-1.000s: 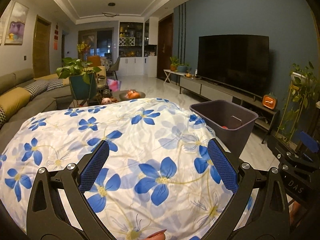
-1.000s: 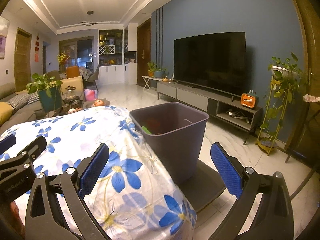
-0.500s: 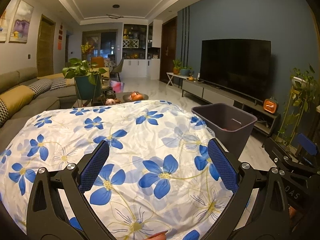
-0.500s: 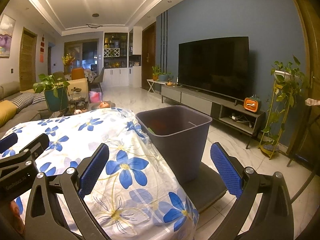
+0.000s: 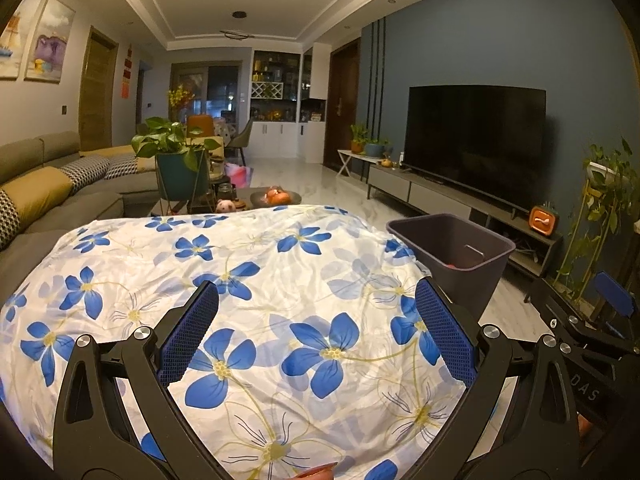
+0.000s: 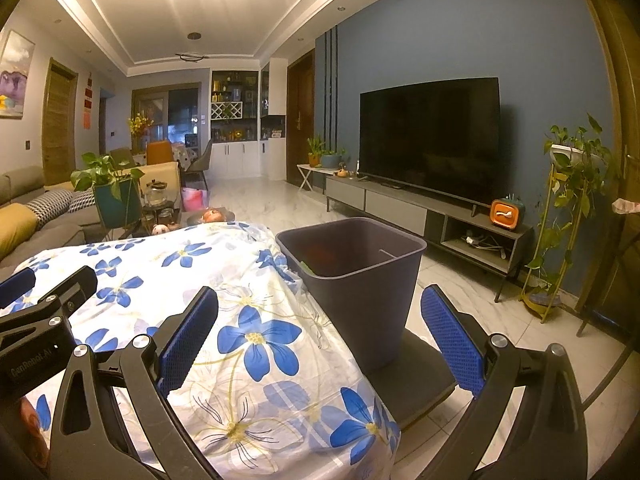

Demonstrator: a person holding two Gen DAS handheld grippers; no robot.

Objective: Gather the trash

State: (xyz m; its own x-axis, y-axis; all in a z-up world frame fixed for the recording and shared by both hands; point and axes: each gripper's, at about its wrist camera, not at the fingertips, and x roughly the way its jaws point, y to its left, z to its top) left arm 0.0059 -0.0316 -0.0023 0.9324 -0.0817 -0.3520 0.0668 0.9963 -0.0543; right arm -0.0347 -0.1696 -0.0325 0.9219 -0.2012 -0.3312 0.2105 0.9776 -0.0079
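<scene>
A dark grey trash bin (image 6: 352,280) stands on a dark mat on the floor beside a table covered with a white cloth with blue flowers (image 6: 224,292). Something red and something green lie inside the bin. It also shows in the left wrist view (image 5: 452,256). My left gripper (image 5: 316,320) is open and empty above the cloth (image 5: 240,280). My right gripper (image 6: 320,320) is open and empty, level with the bin's near side. No loose trash shows on the cloth.
A grey sofa (image 5: 60,188) runs along the left. A potted plant (image 5: 180,164) and a coffee table with fruit (image 5: 276,198) stand behind the covered table. A TV (image 6: 430,136) on a low cabinet lines the blue wall. A plant stand (image 6: 564,216) is at the right.
Both grippers have drawn back and tilted up a little; the table and bin sit lower and farther in both views. Both jaws stay open.
</scene>
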